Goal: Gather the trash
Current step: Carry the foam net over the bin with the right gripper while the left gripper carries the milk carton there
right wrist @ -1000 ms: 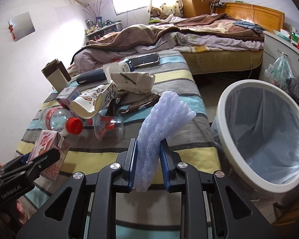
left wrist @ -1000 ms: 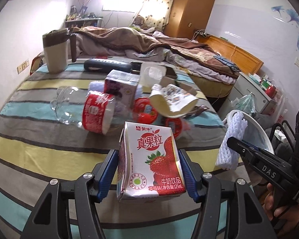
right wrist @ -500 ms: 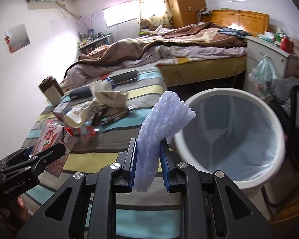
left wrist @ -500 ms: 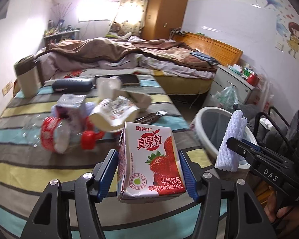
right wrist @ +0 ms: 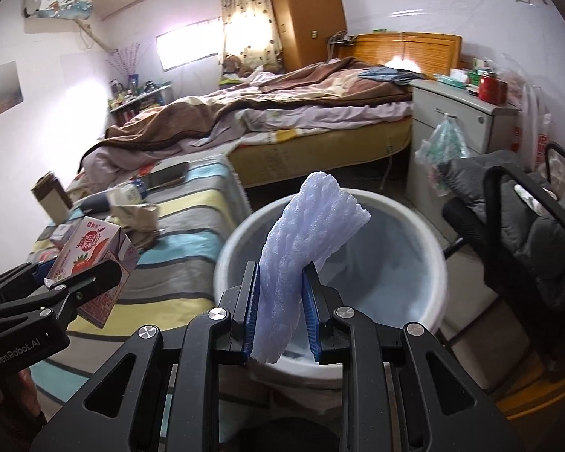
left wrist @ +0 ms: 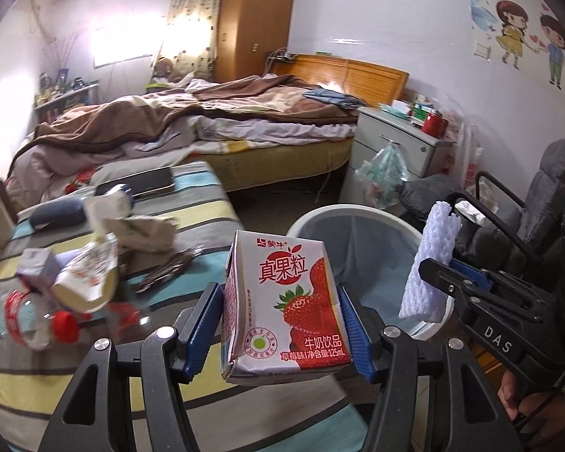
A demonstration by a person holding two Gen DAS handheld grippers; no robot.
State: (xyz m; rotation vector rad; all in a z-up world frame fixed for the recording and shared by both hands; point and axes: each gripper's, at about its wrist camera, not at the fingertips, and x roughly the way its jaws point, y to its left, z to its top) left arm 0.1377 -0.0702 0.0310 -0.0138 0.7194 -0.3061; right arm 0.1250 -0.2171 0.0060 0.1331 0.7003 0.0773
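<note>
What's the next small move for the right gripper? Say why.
Probably open the right gripper and drop the foam net: it is clamped between the jaws and looks to hang over the lined trash bin. The left gripper holds the strawberry milk carton short of the bin.

A strawberry milk carton (left wrist: 286,305) stands upright, lifted beside the white bin (left wrist: 312,218); a white foam sleeve (right wrist: 305,241) hangs over its opening.

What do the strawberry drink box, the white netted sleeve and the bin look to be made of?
Strawberry drink box: coated paperboard with a slight sheen, going by the folded seams and dented corner. White netted sleeve: soft foam mesh, matte; it squashes between the right tool pads. Bin: probably smooth white plastic, with a thin, wrinkled pale blue film liner inside.
</note>
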